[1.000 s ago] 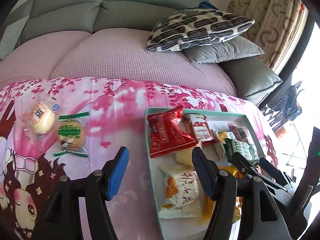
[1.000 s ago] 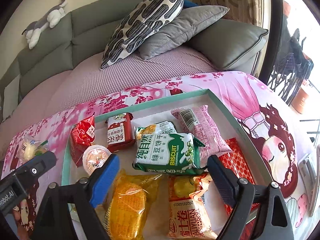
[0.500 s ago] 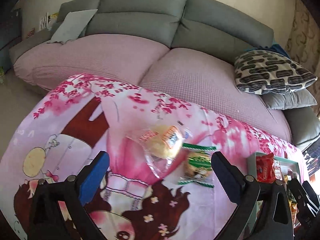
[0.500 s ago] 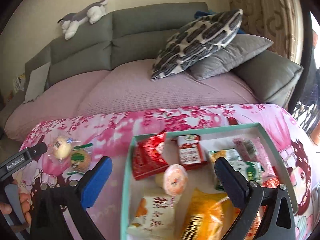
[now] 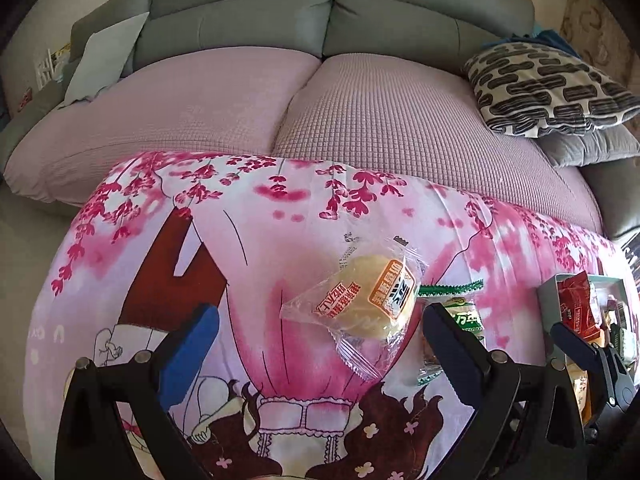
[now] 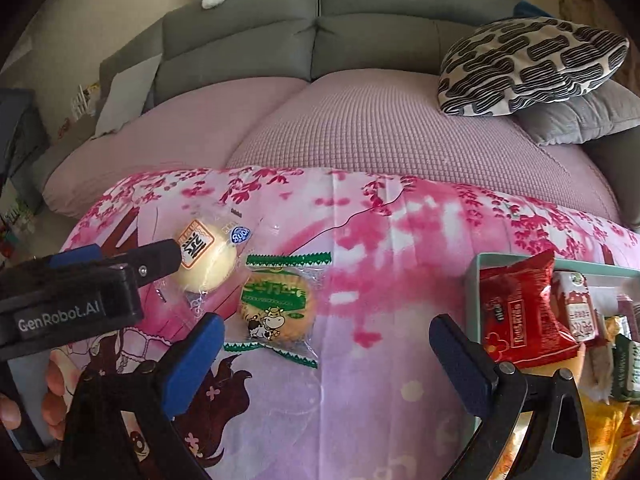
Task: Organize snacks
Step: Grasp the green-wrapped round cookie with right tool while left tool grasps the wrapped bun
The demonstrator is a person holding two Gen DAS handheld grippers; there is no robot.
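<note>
Left wrist view: left gripper (image 5: 320,344) jaws wide apart, empty, over the yellow bun packet (image 5: 360,304) on the pink cloth (image 5: 280,240). Green cake packet (image 5: 464,320) half hidden behind its right finger. Right gripper (image 6: 324,360) also spread, nothing held. Teal tray (image 6: 474,280) of snacks cut off at right edge; red packet (image 6: 516,316) readable, the rest unclear.

two wrapped cakes (image 6: 204,258) (image 6: 276,308), one snack tray (image 6: 474,280), three cushions (image 6: 528,64)

A grey sofa (image 6: 360,12) with pink seat covers (image 6: 380,136) holds a black-and-white patterned cushion (image 6: 528,64) in daylight.
</note>
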